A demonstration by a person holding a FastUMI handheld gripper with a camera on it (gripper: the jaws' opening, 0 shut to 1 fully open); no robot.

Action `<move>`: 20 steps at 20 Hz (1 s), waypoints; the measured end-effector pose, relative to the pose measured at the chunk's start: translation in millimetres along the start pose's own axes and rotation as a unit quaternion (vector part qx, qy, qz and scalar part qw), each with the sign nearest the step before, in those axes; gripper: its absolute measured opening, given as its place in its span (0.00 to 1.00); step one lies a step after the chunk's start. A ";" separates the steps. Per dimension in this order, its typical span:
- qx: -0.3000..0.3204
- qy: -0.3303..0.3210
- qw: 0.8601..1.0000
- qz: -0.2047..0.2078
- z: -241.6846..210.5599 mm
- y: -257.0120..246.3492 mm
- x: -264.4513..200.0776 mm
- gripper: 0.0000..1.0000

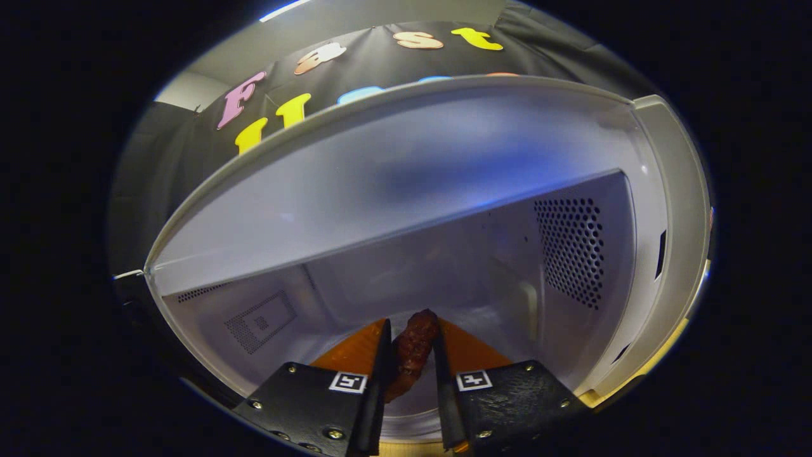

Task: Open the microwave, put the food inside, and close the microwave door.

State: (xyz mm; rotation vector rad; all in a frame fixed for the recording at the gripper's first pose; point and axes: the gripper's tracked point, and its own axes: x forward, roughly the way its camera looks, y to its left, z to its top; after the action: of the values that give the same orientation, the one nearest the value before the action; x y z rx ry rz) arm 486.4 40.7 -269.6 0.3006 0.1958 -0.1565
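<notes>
Gripper view looks straight into the open microwave (393,190), so the door is out of the way and the food-loading step is under way. I'd judge the next move calls for lowering the food (412,352) onto the cavity floor and letting go, then backing out to shut the door. For now the gripper (409,365) is narrowed onto the dark reddish-brown piece, both fingers pressing its sides, inside the cavity mouth

Fisheye camera on the hand-held gripper (411,355), close at the open microwave (406,190), facing its back wall.
</notes>
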 end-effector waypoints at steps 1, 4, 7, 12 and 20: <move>-0.003 0.004 1.000 -0.012 -2.6 -5.5 1.1 0.38; -0.022 0.031 0.998 -0.055 -20.6 -29.1 4.8 0.45; -0.047 0.043 0.996 -0.058 -28.3 -35.2 3.0 0.50; -0.086 0.039 0.995 -0.006 -17.5 -10.5 -21.4 0.50; -0.189 0.031 0.968 0.159 16.1 85.1 -156.2 0.50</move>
State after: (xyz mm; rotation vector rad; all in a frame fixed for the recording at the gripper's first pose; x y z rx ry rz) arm 353.3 135.3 -197.5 -0.0459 0.2318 0.2087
